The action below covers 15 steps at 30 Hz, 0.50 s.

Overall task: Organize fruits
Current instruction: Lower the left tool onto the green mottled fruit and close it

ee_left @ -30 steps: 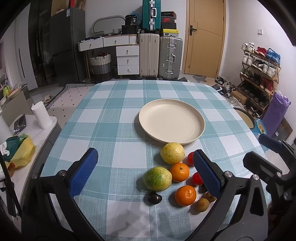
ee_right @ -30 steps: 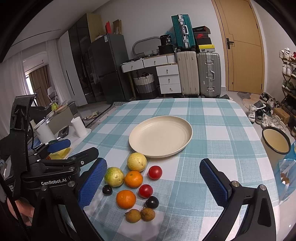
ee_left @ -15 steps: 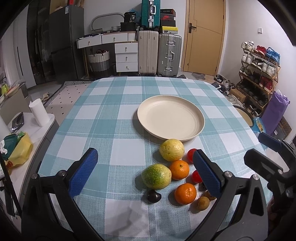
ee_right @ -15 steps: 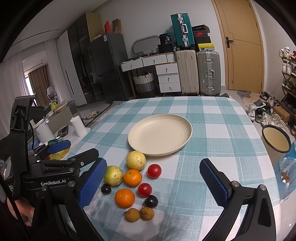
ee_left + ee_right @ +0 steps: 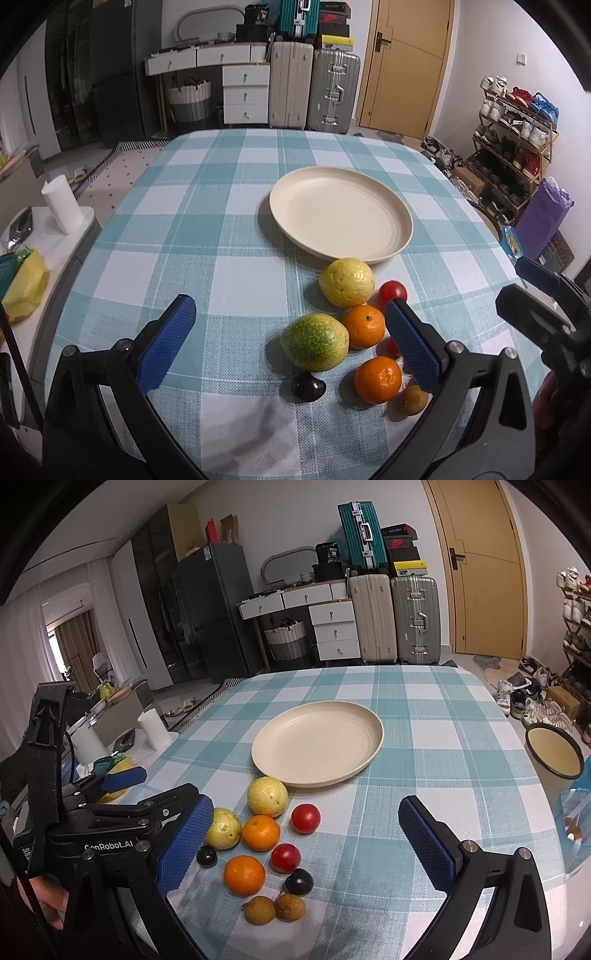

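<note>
Cream round plate (image 5: 317, 738) lies bare; both my grippers, left (image 5: 291, 345) and right (image 5: 306, 845), gape wide, holding nothing. I should straddle one orange mandarin (image 5: 260, 832) squarely and squeeze gently.

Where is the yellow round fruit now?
In the right wrist view the yellow round fruit lies on the checked cloth, just before the cream plate, behind an orange.
</note>
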### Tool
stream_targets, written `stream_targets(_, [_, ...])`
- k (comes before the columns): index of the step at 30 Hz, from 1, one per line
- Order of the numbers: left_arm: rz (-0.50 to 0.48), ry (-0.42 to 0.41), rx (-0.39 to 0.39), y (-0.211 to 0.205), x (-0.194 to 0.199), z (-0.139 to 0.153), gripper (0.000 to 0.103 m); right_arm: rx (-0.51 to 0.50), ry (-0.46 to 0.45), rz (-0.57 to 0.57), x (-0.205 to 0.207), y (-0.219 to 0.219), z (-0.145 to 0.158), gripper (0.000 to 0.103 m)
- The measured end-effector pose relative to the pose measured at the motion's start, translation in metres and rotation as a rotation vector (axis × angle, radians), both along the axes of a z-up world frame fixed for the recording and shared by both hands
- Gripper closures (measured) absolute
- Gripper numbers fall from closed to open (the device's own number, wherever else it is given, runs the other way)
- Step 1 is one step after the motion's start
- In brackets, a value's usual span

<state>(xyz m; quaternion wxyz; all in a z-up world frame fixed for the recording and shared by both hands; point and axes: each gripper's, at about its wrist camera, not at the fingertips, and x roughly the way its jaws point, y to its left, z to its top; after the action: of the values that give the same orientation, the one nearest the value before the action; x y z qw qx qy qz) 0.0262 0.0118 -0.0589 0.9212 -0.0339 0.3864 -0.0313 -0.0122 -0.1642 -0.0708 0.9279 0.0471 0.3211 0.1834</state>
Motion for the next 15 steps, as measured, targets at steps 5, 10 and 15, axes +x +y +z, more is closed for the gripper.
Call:
stream_targets(5, [-0.022,0.054,-0.051,0.008,0.011,-0.015,0.001,-0.003,0.021,-0.001,0.008,0.0,-0.008,0.001])
stream_targets(10, [-0.047,0.09,-0.098,0.014,0.02,-0.029,0.002,-0.005,0.048,-0.004,0.019,0.001,-0.016,0.001])
stream_targets(15, [-0.072,0.148,-0.17,0.021,0.027,-0.043,0.006,-0.005,0.065,-0.002,0.027,0.004,-0.021,0.001])
